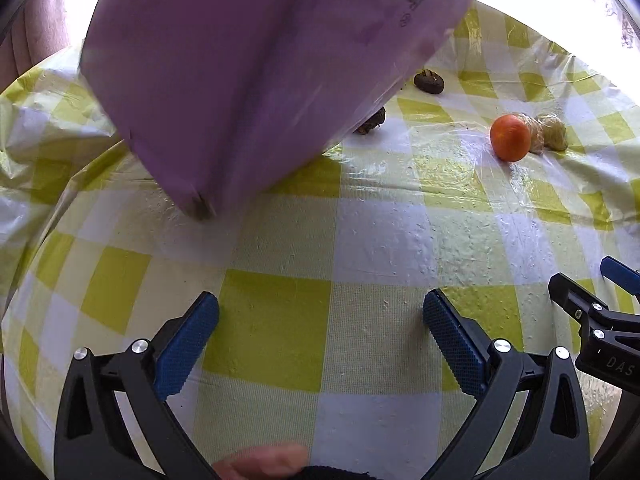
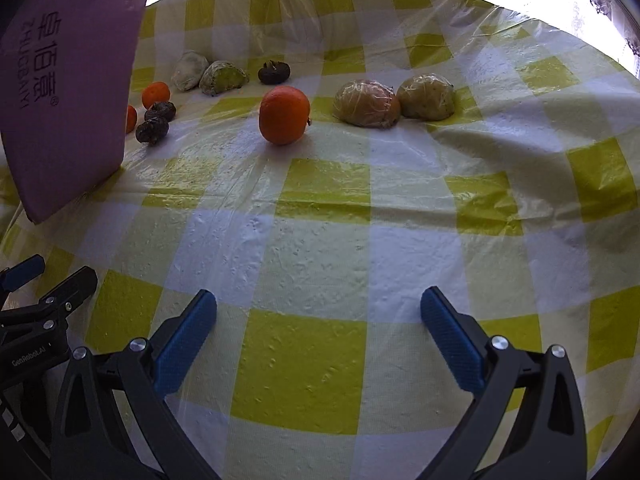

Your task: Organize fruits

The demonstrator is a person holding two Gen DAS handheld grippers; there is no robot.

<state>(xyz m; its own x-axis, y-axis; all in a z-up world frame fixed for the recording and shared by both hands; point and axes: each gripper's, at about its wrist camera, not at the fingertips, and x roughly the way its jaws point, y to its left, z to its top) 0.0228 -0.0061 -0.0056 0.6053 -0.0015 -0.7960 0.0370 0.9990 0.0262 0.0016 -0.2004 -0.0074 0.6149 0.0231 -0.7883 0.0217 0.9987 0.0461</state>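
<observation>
Fruits lie on a yellow-and-white checked tablecloth (image 2: 320, 240). In the right wrist view an orange (image 2: 284, 115) sits in the middle, two plastic-wrapped brownish fruits (image 2: 366, 104) to its right, and two wrapped green fruits (image 2: 222, 77), dark round fruits (image 2: 156, 120) and a small orange (image 2: 155, 94) to its left. My right gripper (image 2: 318, 320) is open and empty, well short of the orange. My left gripper (image 1: 320, 324) is open and empty over bare cloth. The left wrist view shows the orange (image 1: 511, 137) and a dark fruit (image 1: 429, 81) far off.
A purple box (image 1: 256, 64) stands on the table ahead of the left gripper and hides fruits behind it; it also shows at the left of the right wrist view (image 2: 68, 80). Clear plastic film covers the cloth. Bright window light lies beyond the far edge.
</observation>
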